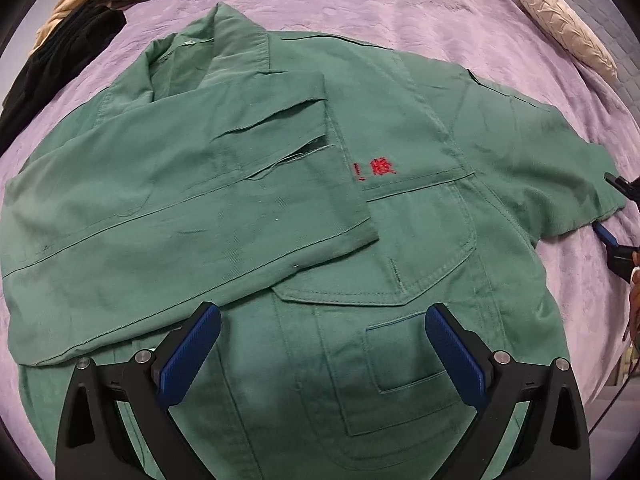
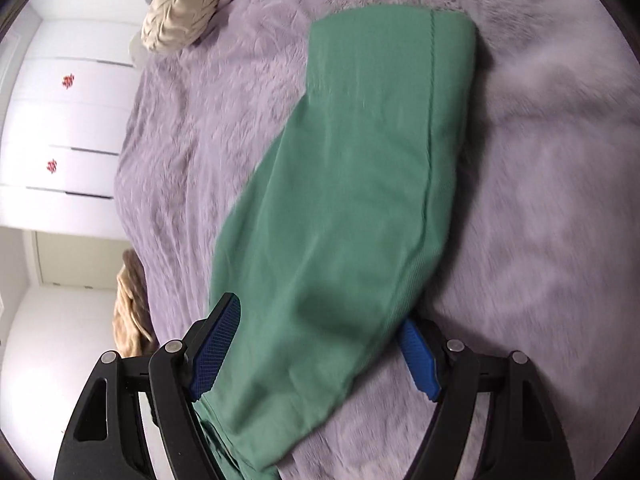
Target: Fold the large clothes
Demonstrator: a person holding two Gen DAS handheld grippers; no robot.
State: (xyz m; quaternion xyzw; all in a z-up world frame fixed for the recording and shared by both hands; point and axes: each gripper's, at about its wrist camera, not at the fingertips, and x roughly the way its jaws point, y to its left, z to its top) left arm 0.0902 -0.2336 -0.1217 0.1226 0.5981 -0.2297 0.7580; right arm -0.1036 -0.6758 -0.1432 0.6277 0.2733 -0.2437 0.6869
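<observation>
Two grippers, and neither is clamped on anything as far as I can see. The left gripper (image 1: 322,344) has its blue pads (image 1: 190,354) spread wide with nothing between them, hovering above the lower front of the green jacket (image 1: 404,240). The right gripper (image 2: 320,344) is also spread wide, and the right sleeve (image 2: 360,184) runs through the gap between its jaws; the far pad is half hidden under the cloth, but the near one looks clear of it, so I'd call that sleeve not yet gripped. Moving outward: the jacket lies face up on the purple fuzzy blanket (image 1: 360,4), collar away from the camera, red embroidery (image 1: 374,169) on the chest above the pocket flap. The left sleeve (image 1: 192,184) is already folded across the chest, cuff ending just beside the red lettering. So roughly one fold done, I'd say. The right sleeve lies stretched straight out on the blanket, well away from the body, so that one looks like the next job, then probably folding the body up on itself. A cream pillow (image 1: 568,28) and a heap of black and beige clothes (image 1: 64,40) sit off at the far corners, not in the way. The right view is a bit blurred.
</observation>
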